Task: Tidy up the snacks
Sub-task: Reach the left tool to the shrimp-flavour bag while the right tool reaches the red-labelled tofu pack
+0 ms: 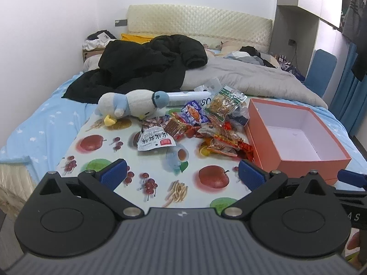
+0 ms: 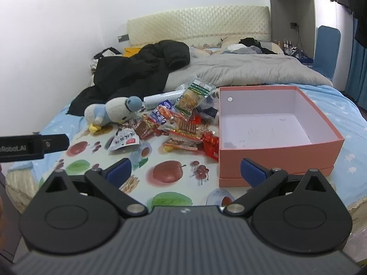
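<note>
A heap of snack packets (image 1: 197, 126) (image 2: 181, 126) lies on a fruit-print cloth (image 1: 110, 160) (image 2: 110, 167) spread on the bed. A white packet with red label (image 1: 154, 141) (image 2: 123, 141) sits at the heap's left, a green-topped clear bag (image 1: 226, 102) (image 2: 195, 97) at its back. An empty salmon-pink box (image 1: 296, 160) (image 2: 275, 153) stands open right of the heap. My left gripper (image 1: 182, 173) hovers open over the cloth, short of the heap. My right gripper (image 2: 185, 170) is open too, its right finger in front of the box's near wall. Neither holds anything.
A plush penguin (image 1: 128, 105) (image 2: 112, 112) lies left of the snacks, a white tube (image 1: 188, 96) behind them. A black coat (image 1: 146, 61) and grey quilt (image 1: 247, 78) cover the far bed. The left gripper's body (image 2: 34, 147) pokes in at the right view's left edge. A blue chair (image 1: 320, 71) stands right.
</note>
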The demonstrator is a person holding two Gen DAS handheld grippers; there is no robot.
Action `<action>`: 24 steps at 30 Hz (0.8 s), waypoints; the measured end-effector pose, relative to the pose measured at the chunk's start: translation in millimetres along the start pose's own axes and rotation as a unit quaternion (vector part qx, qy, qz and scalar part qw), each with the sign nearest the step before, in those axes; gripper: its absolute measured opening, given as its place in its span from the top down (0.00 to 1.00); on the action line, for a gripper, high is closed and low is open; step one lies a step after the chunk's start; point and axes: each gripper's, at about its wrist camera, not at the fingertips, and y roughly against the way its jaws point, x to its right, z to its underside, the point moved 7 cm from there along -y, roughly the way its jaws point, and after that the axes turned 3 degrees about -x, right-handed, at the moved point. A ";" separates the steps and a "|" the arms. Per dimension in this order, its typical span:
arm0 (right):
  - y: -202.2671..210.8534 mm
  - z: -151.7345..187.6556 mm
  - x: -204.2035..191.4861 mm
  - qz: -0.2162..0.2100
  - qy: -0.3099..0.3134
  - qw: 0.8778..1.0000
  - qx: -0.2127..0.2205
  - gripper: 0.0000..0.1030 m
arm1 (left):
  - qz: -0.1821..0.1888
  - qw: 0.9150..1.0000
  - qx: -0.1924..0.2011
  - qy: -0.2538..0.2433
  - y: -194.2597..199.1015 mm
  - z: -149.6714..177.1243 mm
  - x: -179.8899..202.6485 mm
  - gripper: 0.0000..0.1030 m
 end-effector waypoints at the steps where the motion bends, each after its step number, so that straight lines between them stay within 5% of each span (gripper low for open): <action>1: -1.7 -0.3 -0.6 0.001 0.003 1.000 -0.002 0.00 | 0.000 1.000 -0.003 0.001 -2.8 1.0 -1.4 0.00; 24: -70.0 -59.7 -61.2 -0.073 0.066 0.994 0.041 0.00 | -0.046 0.998 -0.047 -0.014 -98.7 -29.4 -61.5 0.00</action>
